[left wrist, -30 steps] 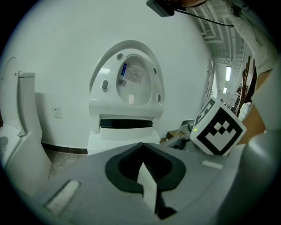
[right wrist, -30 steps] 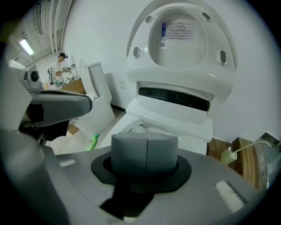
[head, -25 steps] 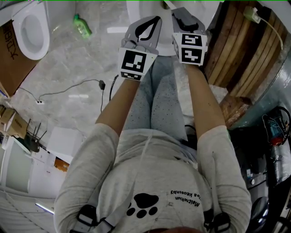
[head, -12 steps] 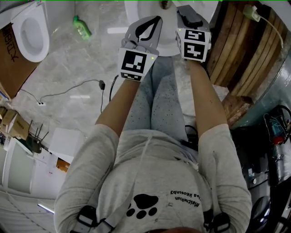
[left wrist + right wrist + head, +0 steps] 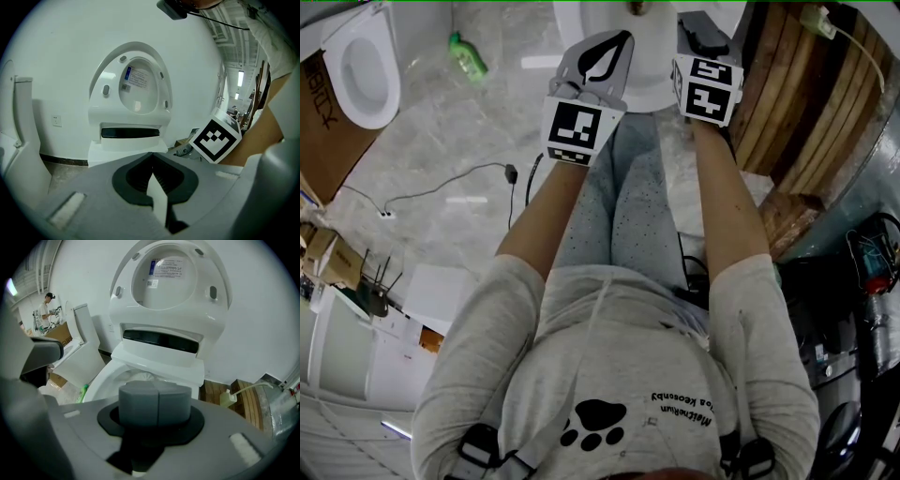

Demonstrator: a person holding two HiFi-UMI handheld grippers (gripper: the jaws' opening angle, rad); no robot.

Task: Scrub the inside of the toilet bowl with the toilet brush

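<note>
The white toilet stands right in front of me with its lid (image 5: pixel 138 84) raised against the wall. Part of its bowl (image 5: pixel 645 89) shows between my two grippers in the head view, and its rim (image 5: pixel 105 376) curves just beyond my right jaws. My right gripper (image 5: pixel 698 30) (image 5: pixel 157 416) is shut on a grey round stub (image 5: pixel 154 400), seemingly the top of the toilet brush handle; the brush head is hidden. My left gripper (image 5: pixel 619 42) (image 5: pixel 152 157) is held level beside it, shut with nothing in it.
A second toilet (image 5: pixel 361 66) and a cardboard box (image 5: pixel 319 98) stand at the far left. A green bottle (image 5: pixel 469 54) and a black cable (image 5: pixel 459 178) lie on the marble floor. Wooden planks (image 5: pixel 797 94) rise close on the right.
My right gripper has moved forward toward the toilet and a little to the right. The left gripper has stayed where it was.
</note>
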